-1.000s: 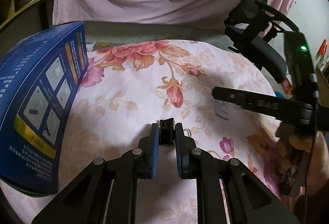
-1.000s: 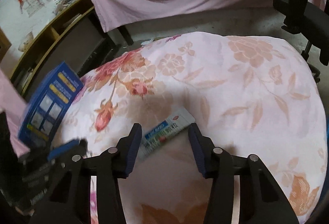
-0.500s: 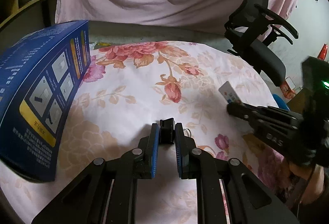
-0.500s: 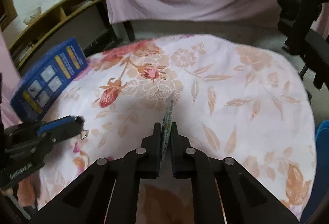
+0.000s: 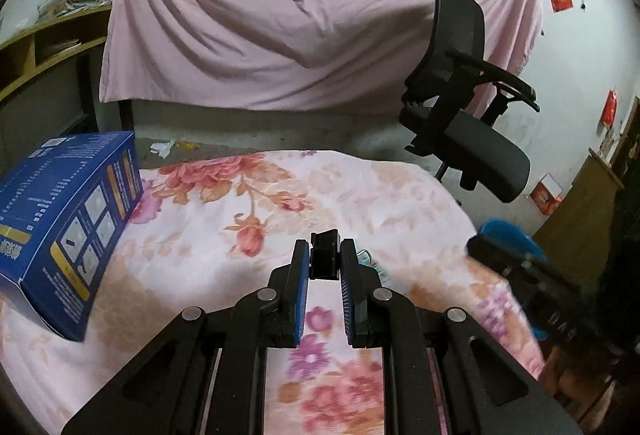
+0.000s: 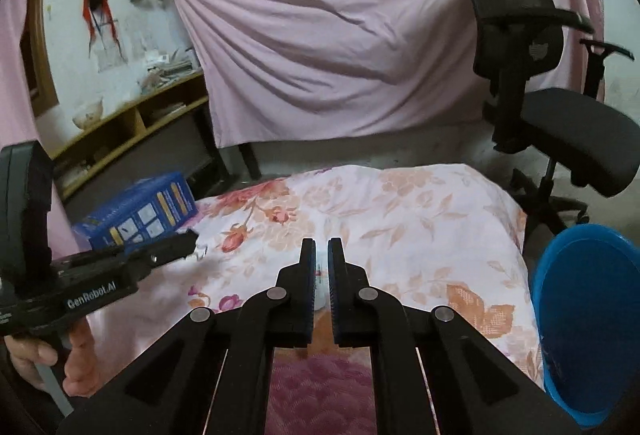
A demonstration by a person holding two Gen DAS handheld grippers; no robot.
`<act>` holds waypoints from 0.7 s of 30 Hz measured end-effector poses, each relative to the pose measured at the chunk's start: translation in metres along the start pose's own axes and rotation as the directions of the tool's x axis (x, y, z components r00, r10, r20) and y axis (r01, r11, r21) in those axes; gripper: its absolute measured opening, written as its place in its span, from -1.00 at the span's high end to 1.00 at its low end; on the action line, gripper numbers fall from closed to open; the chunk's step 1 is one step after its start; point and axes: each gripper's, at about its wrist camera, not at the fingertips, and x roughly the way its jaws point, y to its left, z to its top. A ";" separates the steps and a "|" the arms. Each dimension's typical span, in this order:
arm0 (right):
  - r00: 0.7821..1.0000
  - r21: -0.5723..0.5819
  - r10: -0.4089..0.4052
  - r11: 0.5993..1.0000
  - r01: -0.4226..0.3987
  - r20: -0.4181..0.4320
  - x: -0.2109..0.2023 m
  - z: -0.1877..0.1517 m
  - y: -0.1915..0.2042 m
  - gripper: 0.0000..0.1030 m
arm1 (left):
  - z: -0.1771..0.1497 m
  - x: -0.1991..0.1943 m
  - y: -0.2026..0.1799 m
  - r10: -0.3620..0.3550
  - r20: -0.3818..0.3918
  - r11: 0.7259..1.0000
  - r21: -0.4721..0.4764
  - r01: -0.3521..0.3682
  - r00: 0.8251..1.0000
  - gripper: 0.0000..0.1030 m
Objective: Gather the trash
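My left gripper (image 5: 324, 259) is shut on a small black clip-like piece (image 5: 325, 255) above the floral cloth. It also shows in the right wrist view (image 6: 188, 241), still holding the piece. My right gripper (image 6: 321, 255) is shut on a thin white and blue wrapper (image 6: 321, 277), seen edge-on between the jaws, held above the table's near right side. In the left wrist view the right gripper (image 5: 480, 247) is blurred at the right, by the blue bin (image 5: 508, 235). The blue bin (image 6: 580, 315) stands at the table's right edge, right of my right gripper.
A blue carton (image 5: 64, 223) stands at the table's left edge; it also shows in the right wrist view (image 6: 140, 213). The round table wears a floral cloth (image 6: 420, 219). A black office chair (image 6: 560, 115) stands behind right. A pink sheet (image 5: 300, 27) hangs behind. Shelves (image 6: 132, 123) line the left.
My right gripper closed on the wrapper, lifted it off the cloth and pulled back toward the blue bin. My left gripper kept its black piece and rose slightly.
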 end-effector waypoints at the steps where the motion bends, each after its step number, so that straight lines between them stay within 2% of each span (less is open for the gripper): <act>1: 1.000 0.020 0.016 1.000 -0.016 -0.014 0.004 0.000 -0.005 0.89 | 0.001 0.002 -0.002 0.019 -0.010 1.000 -0.004 -0.019 1.000 0.76; 5: 0.991 0.079 0.071 0.995 -0.062 -0.112 0.023 0.000 -0.015 0.82 | -0.001 0.011 0.005 0.058 -0.048 0.998 -0.010 -0.058 0.997 0.76; 9: 0.979 0.061 0.072 0.996 -0.061 -0.189 0.044 0.000 -0.016 0.36 | -0.009 0.021 0.019 0.086 -0.092 0.996 -0.008 -0.087 0.992 0.76; 17: 0.942 -0.070 0.014 0.997 -0.040 -0.335 0.093 -0.003 0.008 0.36 | -0.016 0.033 0.050 0.087 -0.135 0.994 -0.055 -0.095 0.987 0.76; 20: 0.929 -0.104 -0.003 0.994 -0.039 -0.369 0.103 -0.009 0.018 0.36 | -0.017 0.034 0.056 0.078 -0.153 0.994 -0.065 -0.089 0.985 0.76; 21: 0.929 -0.114 -0.011 0.993 -0.033 -0.370 0.105 -0.009 0.019 0.42 | -0.018 0.033 0.057 0.076 -0.155 0.994 -0.067 -0.087 0.985 0.76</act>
